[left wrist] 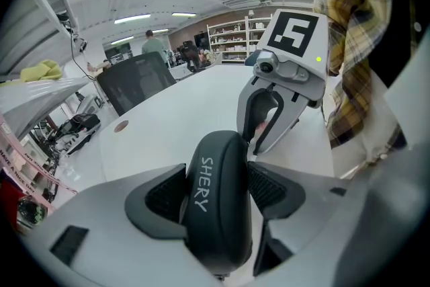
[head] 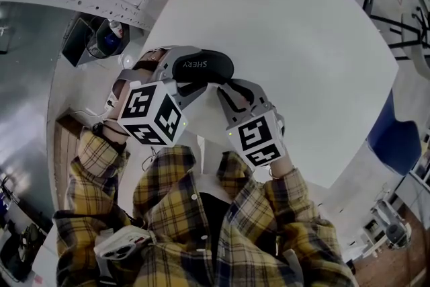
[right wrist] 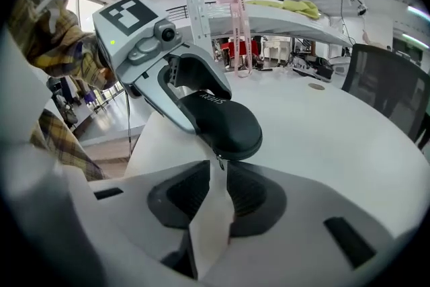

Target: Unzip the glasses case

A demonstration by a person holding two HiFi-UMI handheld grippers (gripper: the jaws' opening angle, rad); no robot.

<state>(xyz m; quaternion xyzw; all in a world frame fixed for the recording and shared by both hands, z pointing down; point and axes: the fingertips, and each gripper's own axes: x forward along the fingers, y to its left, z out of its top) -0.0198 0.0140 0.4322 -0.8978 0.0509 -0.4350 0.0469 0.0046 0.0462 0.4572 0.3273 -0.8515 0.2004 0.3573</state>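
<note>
A black glasses case (head: pixel 198 66) marked SHERY is held just above the white table (head: pixel 289 37). My left gripper (head: pixel 176 76) is shut on it, and in the left gripper view its pads (left wrist: pixel 269 188) press the sides of the case (left wrist: pixel 216 171). The right gripper (head: pixel 230 89) sits at the case's right end. In the right gripper view the small zipper pull (right wrist: pixel 219 162) hangs from the case (right wrist: pixel 225 121) at the mouth of the right gripper (right wrist: pixel 218 186). Its jaws stand a narrow gap apart, with the table showing between them.
A black office chair (right wrist: pixel 390 87) stands at the table's far side. Shelving with a pink strap (right wrist: pixel 232 3) and yellow cloth rises behind the table. A small round disc (left wrist: pixel 121 125) lies on the tabletop. The person's plaid sleeves (head: pixel 101 158) frame the near edge.
</note>
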